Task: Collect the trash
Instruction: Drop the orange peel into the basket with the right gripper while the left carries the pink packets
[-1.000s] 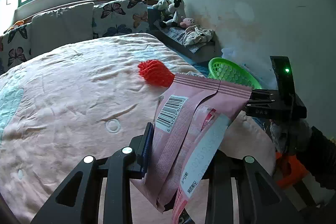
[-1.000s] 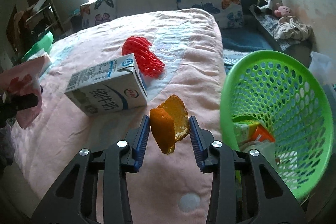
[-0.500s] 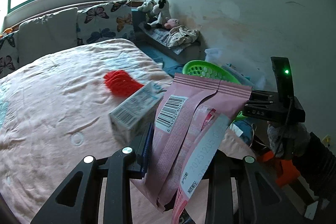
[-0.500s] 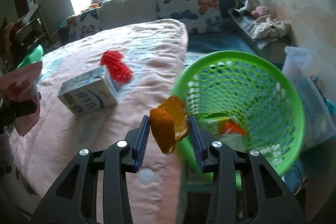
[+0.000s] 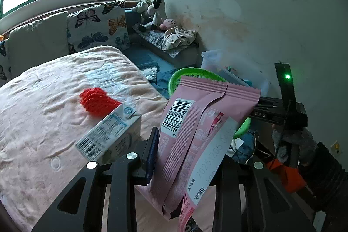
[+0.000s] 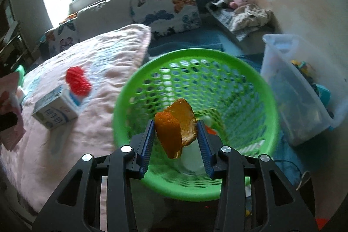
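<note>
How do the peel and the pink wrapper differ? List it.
The peel is orange, curled and thick; the wrapper is pink, flat and printed with a barcode. The peel hangs over the green basket in the right gripper, whose jaws are opening; the wrapper is in the left gripper, beside the bed. Both are trash held between jaws.

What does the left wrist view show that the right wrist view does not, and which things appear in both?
Only the left wrist view shows the barcode on the pink wrapper, held in the left gripper. Only the right wrist view shows the orange peel between the right gripper's opening jaws, over the green basket. Both share the basket, milk carton and red net.
</note>
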A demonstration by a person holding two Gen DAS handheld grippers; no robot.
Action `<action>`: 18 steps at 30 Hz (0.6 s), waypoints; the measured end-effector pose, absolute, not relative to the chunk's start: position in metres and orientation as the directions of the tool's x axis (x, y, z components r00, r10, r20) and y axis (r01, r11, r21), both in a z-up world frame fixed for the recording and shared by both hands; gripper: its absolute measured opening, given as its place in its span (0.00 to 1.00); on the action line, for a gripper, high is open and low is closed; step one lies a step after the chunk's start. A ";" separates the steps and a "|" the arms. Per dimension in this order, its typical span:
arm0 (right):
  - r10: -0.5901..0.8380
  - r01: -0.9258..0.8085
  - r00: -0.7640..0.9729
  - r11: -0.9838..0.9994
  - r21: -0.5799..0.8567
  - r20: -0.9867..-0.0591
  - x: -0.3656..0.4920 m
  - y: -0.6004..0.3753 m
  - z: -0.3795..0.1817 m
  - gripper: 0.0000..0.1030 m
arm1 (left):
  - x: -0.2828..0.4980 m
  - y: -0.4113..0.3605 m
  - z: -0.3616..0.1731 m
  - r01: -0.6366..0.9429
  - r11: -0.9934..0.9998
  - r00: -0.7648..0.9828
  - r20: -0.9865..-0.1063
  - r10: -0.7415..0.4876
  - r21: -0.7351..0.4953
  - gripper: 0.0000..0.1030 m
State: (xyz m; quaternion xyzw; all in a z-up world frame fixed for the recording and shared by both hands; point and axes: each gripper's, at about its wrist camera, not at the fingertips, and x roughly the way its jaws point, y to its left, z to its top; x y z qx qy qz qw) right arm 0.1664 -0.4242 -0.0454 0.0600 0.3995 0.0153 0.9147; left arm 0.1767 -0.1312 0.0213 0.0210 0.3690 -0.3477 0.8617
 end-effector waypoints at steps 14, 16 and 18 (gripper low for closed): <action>0.042 0.093 0.703 0.984 0.150 -0.710 0.151 -0.463 -0.044 0.59 | 0.192 -0.183 0.026 0.635 0.734 0.449 -0.656 -0.606 -0.243 0.29; 0.035 0.095 0.711 0.985 0.146 -0.702 0.144 -0.464 -0.042 0.61 | 0.195 -0.193 0.025 0.637 0.730 0.439 -0.662 -0.607 -0.247 0.29; 0.030 0.097 0.718 0.985 0.142 -0.695 0.138 -0.465 -0.040 0.63 | 0.199 -0.203 0.024 0.639 0.728 0.431 -0.669 -0.606 -0.248 0.29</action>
